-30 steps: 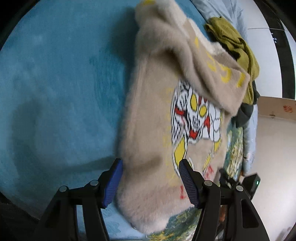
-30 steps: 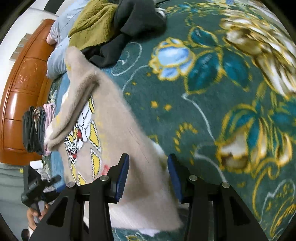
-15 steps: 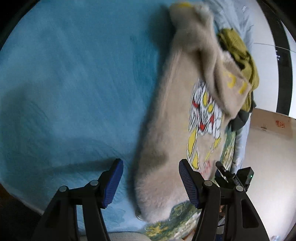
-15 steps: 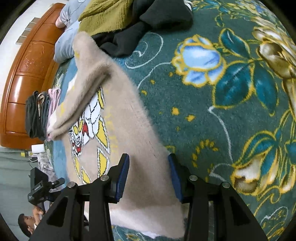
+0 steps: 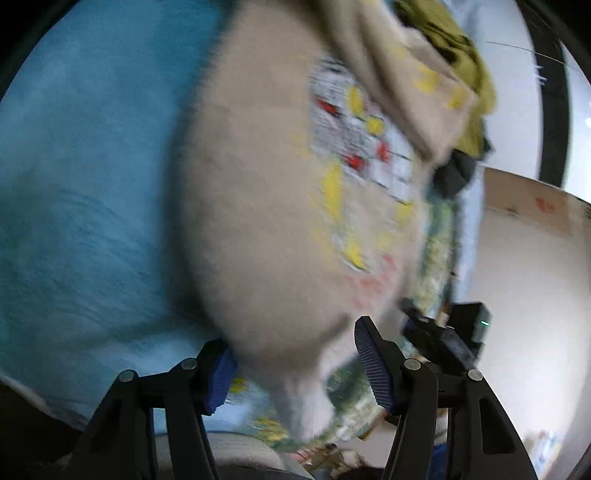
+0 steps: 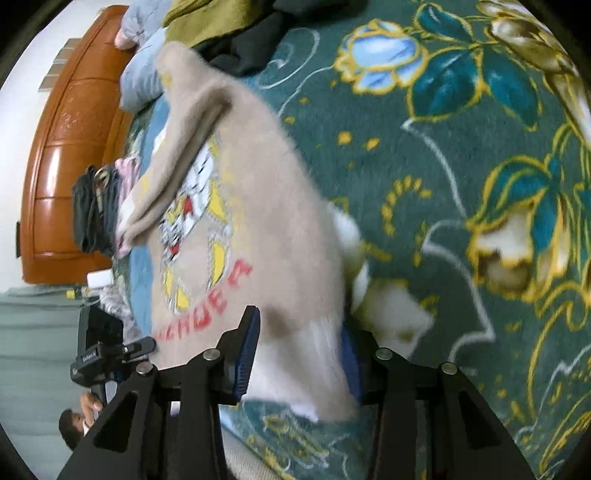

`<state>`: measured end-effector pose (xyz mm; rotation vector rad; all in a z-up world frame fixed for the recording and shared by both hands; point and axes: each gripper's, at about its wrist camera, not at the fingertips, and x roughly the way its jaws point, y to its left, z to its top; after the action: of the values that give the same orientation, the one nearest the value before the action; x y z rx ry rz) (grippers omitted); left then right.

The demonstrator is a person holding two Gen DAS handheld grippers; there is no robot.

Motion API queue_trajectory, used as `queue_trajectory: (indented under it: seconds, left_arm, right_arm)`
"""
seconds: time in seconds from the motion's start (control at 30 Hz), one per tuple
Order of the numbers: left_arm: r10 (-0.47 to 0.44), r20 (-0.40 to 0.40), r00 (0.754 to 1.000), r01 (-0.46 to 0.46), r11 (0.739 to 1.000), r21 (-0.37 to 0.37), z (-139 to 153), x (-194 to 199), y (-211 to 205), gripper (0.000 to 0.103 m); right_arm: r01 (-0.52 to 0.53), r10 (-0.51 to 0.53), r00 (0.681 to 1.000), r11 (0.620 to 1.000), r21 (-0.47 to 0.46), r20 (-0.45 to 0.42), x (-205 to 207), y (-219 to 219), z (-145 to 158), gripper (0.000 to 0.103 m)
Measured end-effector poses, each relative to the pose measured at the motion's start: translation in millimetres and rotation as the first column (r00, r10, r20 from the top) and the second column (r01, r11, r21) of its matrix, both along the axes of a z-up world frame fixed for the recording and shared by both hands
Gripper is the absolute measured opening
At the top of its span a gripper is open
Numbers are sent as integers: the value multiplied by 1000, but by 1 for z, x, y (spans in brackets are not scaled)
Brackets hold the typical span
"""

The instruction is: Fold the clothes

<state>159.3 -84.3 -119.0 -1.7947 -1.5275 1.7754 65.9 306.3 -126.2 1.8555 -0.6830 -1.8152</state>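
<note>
A fluffy beige sweater (image 5: 266, 206) with a cartoon print and red letters lies on the bed, one sleeve folded across its chest. In the left wrist view, blurred by motion, its hem corner hangs between the jaws of my left gripper (image 5: 295, 373). These jaws are closing, and the right pad stands clear of the cloth. In the right wrist view the other corner of the sweater (image 6: 266, 229), with its white ribbed hem, fills the gap of my right gripper (image 6: 299, 358). Its jaws are closing too, without a firm pinch showing.
A blue bedspread (image 5: 81, 184) lies left of the sweater and a dark green floral blanket (image 6: 461, 184) to its right. Olive and black clothes (image 6: 218, 18) are heaped at the far end. Folded dark garments (image 6: 96, 210) sit by the wooden headboard (image 6: 66, 147).
My left gripper swung over to the sweater's hem, which now sits between its jaws. My right gripper tipped down onto the other hem corner, and its jaws have narrowed.
</note>
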Motion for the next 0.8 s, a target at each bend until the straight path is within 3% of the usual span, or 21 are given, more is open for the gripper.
queue_trajectory:
  seconds: [0.13, 0.27, 0.47, 0.57, 0.63, 0.8]
  left_arm:
    - [107, -152, 983, -96, 992, 79, 27, 7, -10, 64]
    - [132, -236, 963, -117, 990, 79, 42, 13, -19, 64]
    - [181, -333, 925, -173, 983, 53, 61, 15, -33, 66]
    - [168, -232, 958, -176, 984, -15, 45, 14, -29, 66]
    - [155, -114, 981, -161, 986, -48, 27, 12, -25, 66]
    - [129, 97, 987, -120, 988, -96, -3, 16, -20, 64]
  right_arm:
    - [24, -25, 1000, 999, -24, -18, 0, -4, 13, 16]
    - [52, -55, 996, 998, -42, -72, -6, -9, 31, 12]
    - [98, -127, 981, 977, -188, -147, -19, -11, 69, 11]
    - [120, -156, 974, 971, -207, -167, -25, -14, 76, 11]
    - [122, -153, 974, 976, -181, -166, -26, -19, 76, 11]
    - [149, -174, 973, 976, -161, -154, -20, -12, 69, 11]
